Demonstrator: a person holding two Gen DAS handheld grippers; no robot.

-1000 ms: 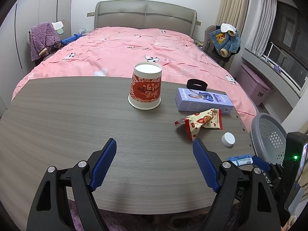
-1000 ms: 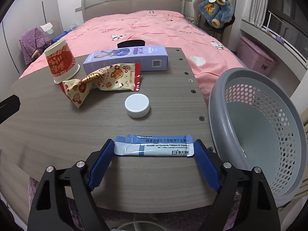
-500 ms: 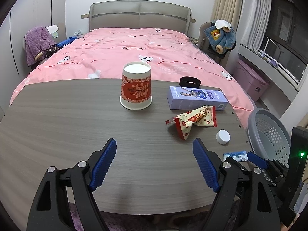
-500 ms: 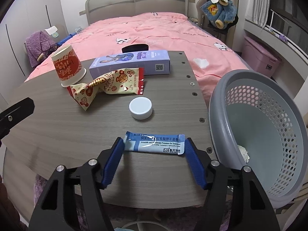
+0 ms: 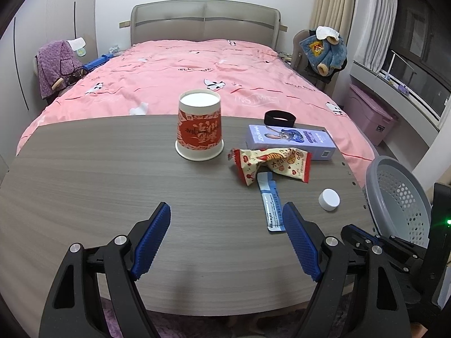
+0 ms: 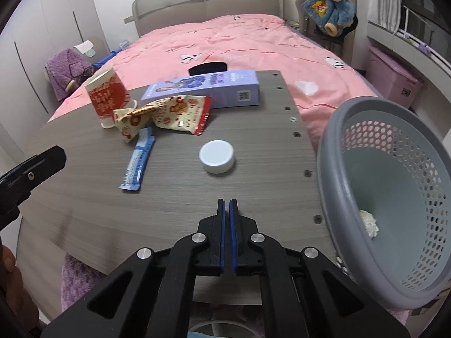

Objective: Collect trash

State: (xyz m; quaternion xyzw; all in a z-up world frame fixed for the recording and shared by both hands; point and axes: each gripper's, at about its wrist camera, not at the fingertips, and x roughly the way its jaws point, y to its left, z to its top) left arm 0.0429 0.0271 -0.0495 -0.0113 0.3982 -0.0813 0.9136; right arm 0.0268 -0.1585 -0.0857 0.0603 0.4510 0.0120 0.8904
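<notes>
A blue sachet [image 6: 140,160] lies loose on the wooden table [image 5: 84,183], one end under the crumpled snack wrapper [image 6: 166,111]. My right gripper [image 6: 227,201] is shut with nothing between its pads, near the table's front edge and well right of the sachet. In the left wrist view the sachet [image 5: 272,202] ends just beyond the right finger of my left gripper [image 5: 227,219], which is open and empty. A white cap [image 6: 216,156] sits ahead of the right gripper. The grey perforated basket [image 6: 327,140] stands at the table's right edge with a crumpled paper [image 6: 369,222] inside.
An upside-down red and white paper cup [image 5: 199,125] stands mid-table. A purple box [image 5: 293,139] and a black band [image 5: 280,118] lie at the far right edge. A pink bed fills the room behind, with a pink bin by the window.
The right jaws closed fully. The sachet that lay crosswise between them slipped out and now lies lengthwise further left, against the snack wrapper. The left gripper stayed open.
</notes>
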